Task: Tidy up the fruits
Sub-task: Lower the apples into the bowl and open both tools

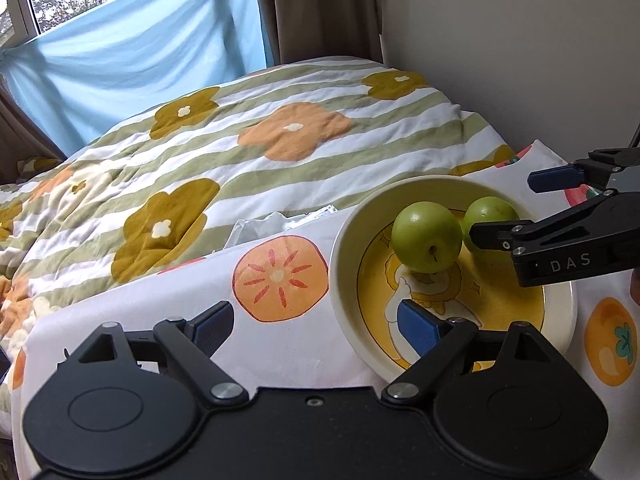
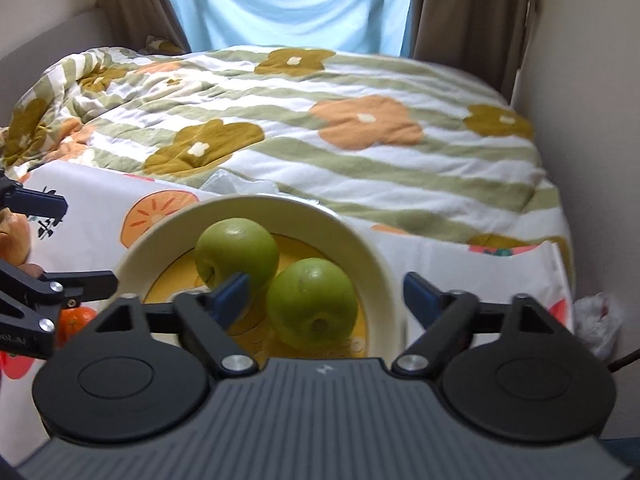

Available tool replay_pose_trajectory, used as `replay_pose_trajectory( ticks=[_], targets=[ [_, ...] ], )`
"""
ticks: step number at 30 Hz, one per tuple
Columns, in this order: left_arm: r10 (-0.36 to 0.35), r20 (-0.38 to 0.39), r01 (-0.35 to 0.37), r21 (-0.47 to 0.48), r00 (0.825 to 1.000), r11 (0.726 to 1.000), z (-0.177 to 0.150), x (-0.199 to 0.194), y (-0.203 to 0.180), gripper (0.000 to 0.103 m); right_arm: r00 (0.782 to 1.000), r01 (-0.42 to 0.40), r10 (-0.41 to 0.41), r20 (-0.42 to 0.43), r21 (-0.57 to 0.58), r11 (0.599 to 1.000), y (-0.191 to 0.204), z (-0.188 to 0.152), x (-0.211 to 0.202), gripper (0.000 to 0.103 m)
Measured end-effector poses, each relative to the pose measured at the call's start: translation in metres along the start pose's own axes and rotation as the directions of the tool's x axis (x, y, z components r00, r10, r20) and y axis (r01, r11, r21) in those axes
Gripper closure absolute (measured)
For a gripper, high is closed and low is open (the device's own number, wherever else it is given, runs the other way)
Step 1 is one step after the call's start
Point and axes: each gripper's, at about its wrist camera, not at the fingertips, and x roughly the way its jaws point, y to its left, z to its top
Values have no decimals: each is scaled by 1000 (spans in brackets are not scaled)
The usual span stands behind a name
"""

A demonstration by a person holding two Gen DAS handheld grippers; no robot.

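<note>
A cream bowl (image 1: pixel 348 240) with a yellow printed bottom stands on a table cloth with orange fruit prints. Two green apples lie in it: one (image 1: pixel 426 238) toward the middle, one (image 1: pixel 490 212) behind it. In the right wrist view the bowl (image 2: pixel 160 236) holds the same two apples (image 2: pixel 236 254) (image 2: pixel 312 304). My left gripper (image 1: pixel 316 326) is open and empty at the bowl's near rim. My right gripper (image 2: pixel 326 294) is open, with the nearer apple between its fingers but not clamped. It also shows in the left wrist view (image 1: pixel 516 208). An orange (image 2: pixel 74 320) and a yellowish fruit (image 2: pixel 14 236) lie left of the bowl.
A bed with a striped flower quilt (image 1: pixel 240 152) lies just behind the table. A wall (image 1: pixel 520 60) runs along the right. A crumpled white bag (image 2: pixel 600 316) sits at the table's right edge. White tissue (image 1: pixel 264 224) lies at the table's far edge.
</note>
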Motion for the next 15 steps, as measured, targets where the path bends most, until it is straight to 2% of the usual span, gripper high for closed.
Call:
replay_pose_trajectory(
  ticks=[8, 15],
  targets=[
    [46, 52, -45, -21, 998, 999, 0, -19, -4, 11, 1000, 2, -2, -2, 85, 996, -20, -4, -20, 0],
    [80, 102, -75, -53, 991, 996, 1, -53, -11, 11, 1000, -22, 20, 22, 121, 992, -22, -5, -55, 0]
  ],
)
